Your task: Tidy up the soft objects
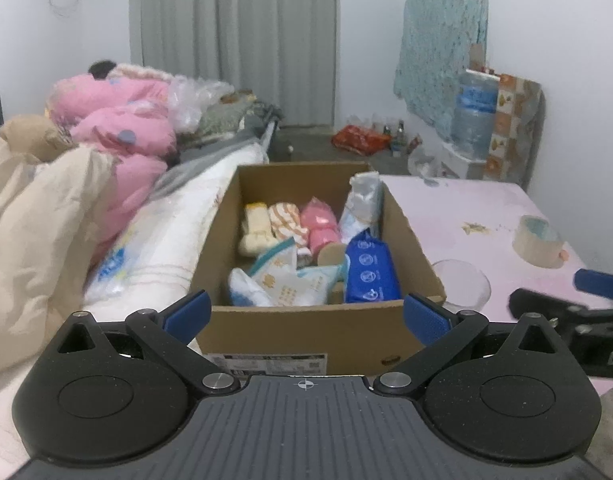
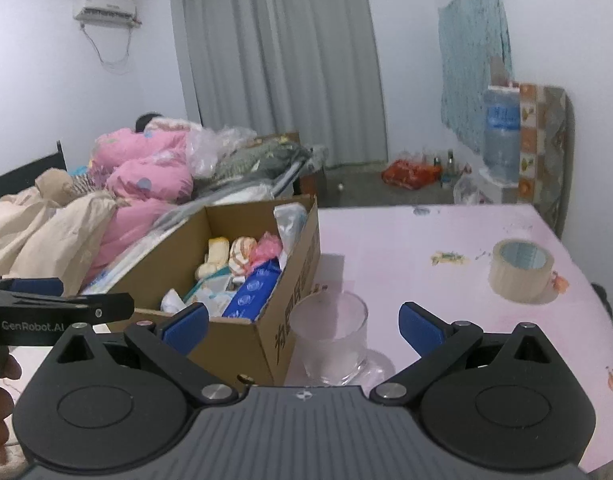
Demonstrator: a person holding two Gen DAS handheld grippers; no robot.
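Observation:
An open cardboard box [image 1: 306, 328] [image 2: 226, 336] stands on the pink table next to the bed. Inside lie soft items: a yellow sock bundle [image 1: 255, 229], a striped one [image 1: 286, 220], a pink one [image 1: 320, 224] [image 2: 266, 250], a blue wipes pack [image 1: 370, 268] [image 2: 252, 290] and white tissue packs [image 1: 282, 280]. My left gripper [image 1: 306, 314] is open in front of the box's near wall, with nothing between its blue pads. My right gripper [image 2: 304, 324] is open too, to the right of the box, facing a clear glass [image 2: 332, 340]. Each gripper shows at the edge of the other's view.
The glass [image 1: 464, 286] stands just right of the box. A roll of tape [image 2: 522, 270] [image 1: 540, 240] lies on the pink table [image 2: 426, 248] farther right. Bedding, pink [image 1: 122, 128] and beige [image 1: 38, 208], fills the left. A water bottle [image 2: 502, 132] stands by the far wall.

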